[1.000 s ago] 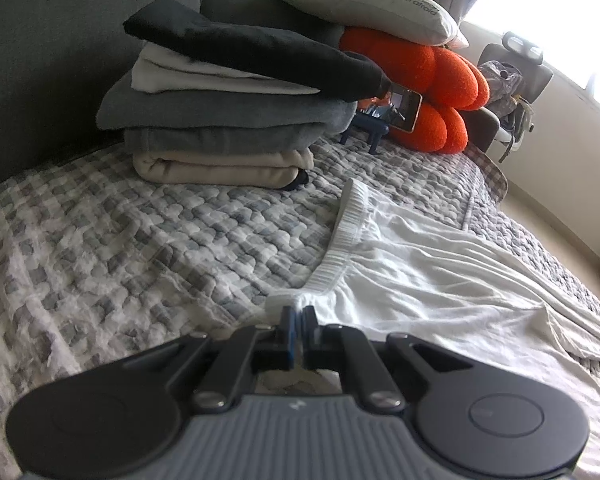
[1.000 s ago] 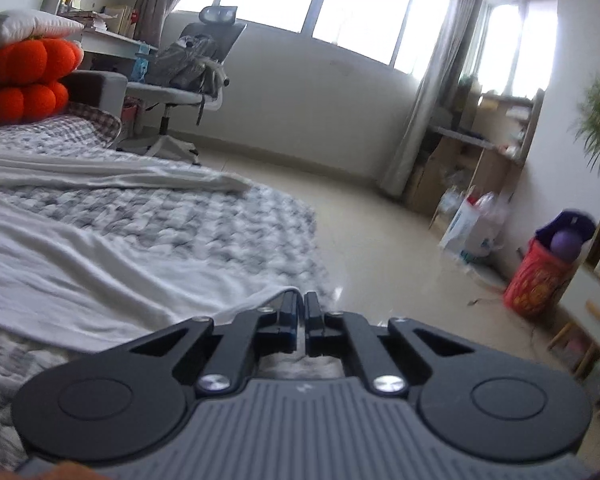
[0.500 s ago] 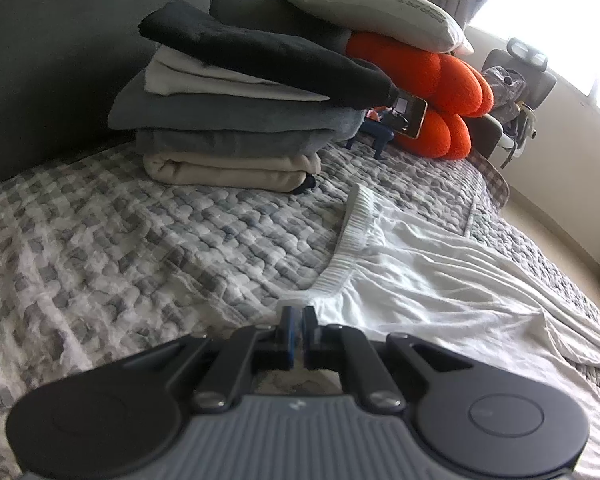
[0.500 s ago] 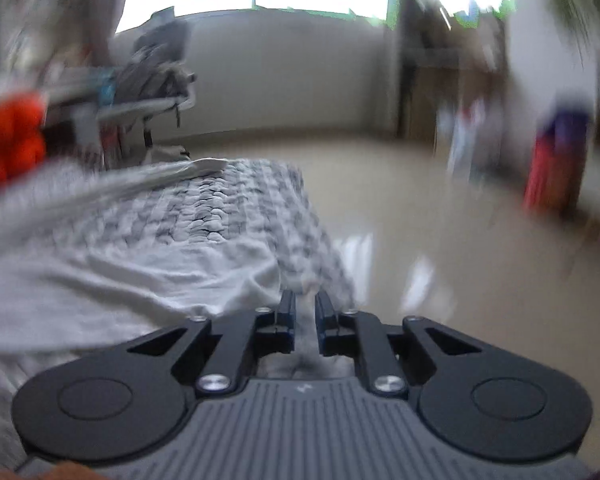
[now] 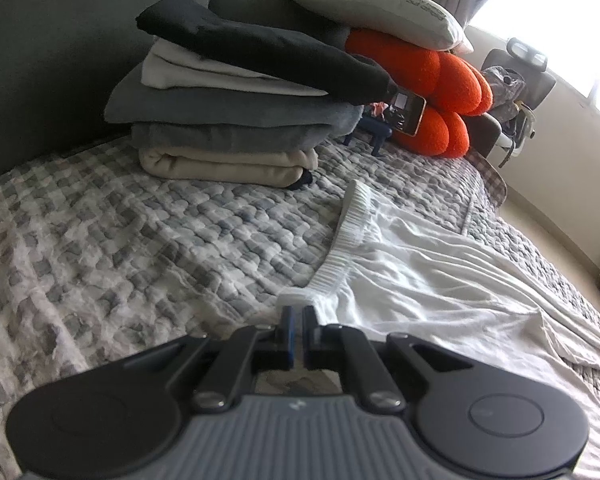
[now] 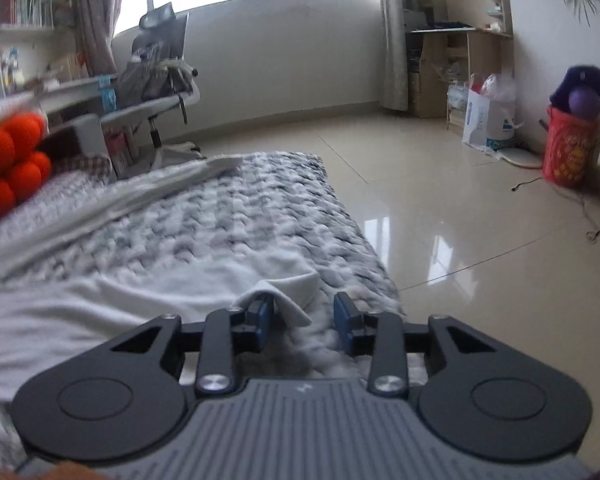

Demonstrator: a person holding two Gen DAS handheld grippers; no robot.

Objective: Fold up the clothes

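Observation:
A white garment [image 5: 440,288] with a ribbed elastic waistband [image 5: 352,216] lies spread on the grey checked quilt [image 5: 140,240]. My left gripper [image 5: 296,320] is shut on the near corner of that waistband, low over the quilt. In the right wrist view the same white garment [image 6: 140,304] reaches the quilt's edge. Its hem corner [image 6: 296,288] lies loose between the jaws of my right gripper [image 6: 306,312], close to the left finger [image 6: 262,316]. Those jaws are opening and neither pad presses on the cloth.
A stack of folded clothes [image 5: 228,120] sits at the back against the dark sofa back [image 5: 60,40]. To its right are a phone [image 5: 406,110], an orange cushion [image 5: 432,80] and a pillow [image 5: 372,8]. Right of the quilt lies tiled floor [image 6: 460,200], with an office chair [image 6: 160,76] and a red basket [image 6: 572,152].
My right gripper has rolled, shifted a little and gone from shut on the white hem to apart, leaving the hem corner loose. The left gripper has stayed shut on the waistband.

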